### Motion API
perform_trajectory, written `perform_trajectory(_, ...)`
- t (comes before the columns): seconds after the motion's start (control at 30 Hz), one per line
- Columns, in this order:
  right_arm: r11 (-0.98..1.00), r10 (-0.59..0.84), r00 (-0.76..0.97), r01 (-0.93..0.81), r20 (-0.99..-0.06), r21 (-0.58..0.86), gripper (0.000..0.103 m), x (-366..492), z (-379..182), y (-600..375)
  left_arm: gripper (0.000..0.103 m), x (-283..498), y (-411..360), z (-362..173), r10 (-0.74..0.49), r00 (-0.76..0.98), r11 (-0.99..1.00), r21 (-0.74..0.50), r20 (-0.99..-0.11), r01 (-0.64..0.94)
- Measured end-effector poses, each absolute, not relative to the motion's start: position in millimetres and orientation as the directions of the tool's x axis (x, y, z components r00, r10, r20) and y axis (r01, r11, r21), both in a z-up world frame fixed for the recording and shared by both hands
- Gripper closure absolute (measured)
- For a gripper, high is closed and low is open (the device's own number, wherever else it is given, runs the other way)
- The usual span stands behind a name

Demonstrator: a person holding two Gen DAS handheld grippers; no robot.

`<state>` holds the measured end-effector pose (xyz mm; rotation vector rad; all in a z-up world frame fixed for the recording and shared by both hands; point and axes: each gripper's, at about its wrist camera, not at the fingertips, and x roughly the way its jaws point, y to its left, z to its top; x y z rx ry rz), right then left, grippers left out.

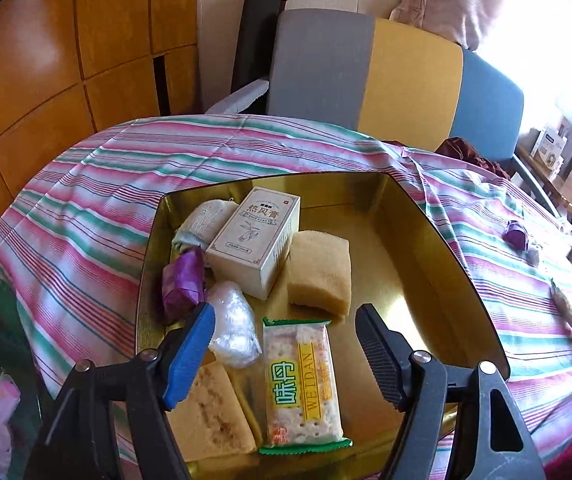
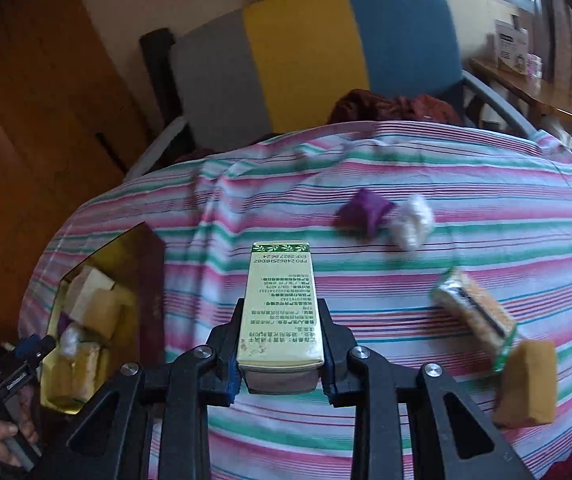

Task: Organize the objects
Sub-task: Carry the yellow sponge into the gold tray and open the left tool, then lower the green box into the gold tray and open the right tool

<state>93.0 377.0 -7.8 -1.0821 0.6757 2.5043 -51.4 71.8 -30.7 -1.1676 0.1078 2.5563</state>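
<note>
Right wrist view: the right gripper (image 2: pixel 280 354) is clamped on a green-and-cream box (image 2: pixel 280 308), held above the striped tablecloth (image 2: pixel 446 400), long axis pointing away along the fingers. Left wrist view: the left gripper (image 1: pixel 286 356) is parted, empty, above the gold tray (image 1: pixel 418 240); a cracker packet (image 1: pixel 306 384) is seen below.

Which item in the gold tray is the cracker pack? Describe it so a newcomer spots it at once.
Start at the gold tray on the striped cloth. At its near end, right below the open left tongs, lies the cracker pack. It is the only clear wrapper with green zigzag ends and a yellow label strip; the neighbours are a plain tan cake and a crumpled clear bag.
</note>
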Motion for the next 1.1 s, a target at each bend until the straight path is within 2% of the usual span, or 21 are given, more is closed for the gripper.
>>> perform_trajectory(0.13, -0.900, -0.010, -0.662, -0.321, -0.749, 0.295, 0.074, 52, -5, 315, 0.029, -47, 67, -29, 0.266, -0.619, -0.944, -0.069, -0.739, -0.323)
perform_trajectory(0.33, -0.931, -0.103, -0.609, -0.219, -0.787, 0.292, 0.074, 12, -20, 258, 0.029, -44, 54, -30, 0.276, -0.626, -0.946, -0.091, -0.730, -0.310)
perform_trajectory(0.67, -0.957, -0.063, -0.448, -0.226, -0.892, 0.181, 0.074, -39, -75, 219, 0.028, -51, 1, -33, 0.239, -0.642, -0.970, -0.145, -0.729, -0.197)
perform_trajectory(0.93, -0.949, -0.139, -0.415, -0.204, -0.899, 0.241, 0.073, -41, -95, 204, 0.028, -50, -22, -45, 0.214, -0.632, -0.977, -0.161, -0.745, -0.140)
perform_trajectory(1.1, -0.934, -0.219, -0.415, -0.172, -0.883, 0.312, 0.066, -37, -96, 196, 0.027, -49, -20, -45, 0.224, -0.631, -0.975, -0.164, -0.743, -0.153)
